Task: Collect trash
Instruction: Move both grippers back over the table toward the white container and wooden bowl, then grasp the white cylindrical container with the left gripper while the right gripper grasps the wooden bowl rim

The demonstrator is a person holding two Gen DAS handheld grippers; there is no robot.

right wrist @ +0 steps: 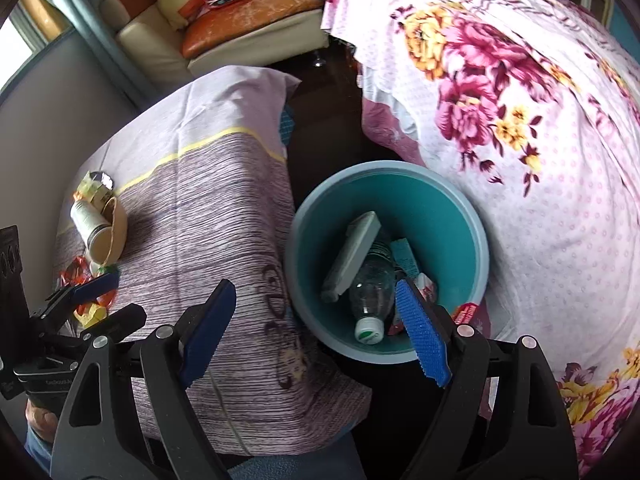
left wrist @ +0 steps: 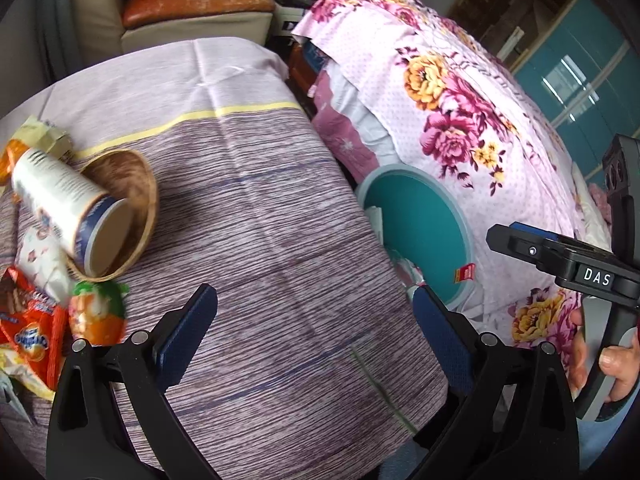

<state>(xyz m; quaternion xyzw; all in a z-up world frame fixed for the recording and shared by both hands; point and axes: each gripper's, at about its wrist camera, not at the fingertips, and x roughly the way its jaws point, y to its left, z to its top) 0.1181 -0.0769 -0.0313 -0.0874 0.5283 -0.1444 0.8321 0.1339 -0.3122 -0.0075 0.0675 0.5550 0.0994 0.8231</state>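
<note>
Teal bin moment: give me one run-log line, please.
left gripper open, empty | right gripper open, empty | teal bin holds plastic bottle | cardboard tube on table
</note>
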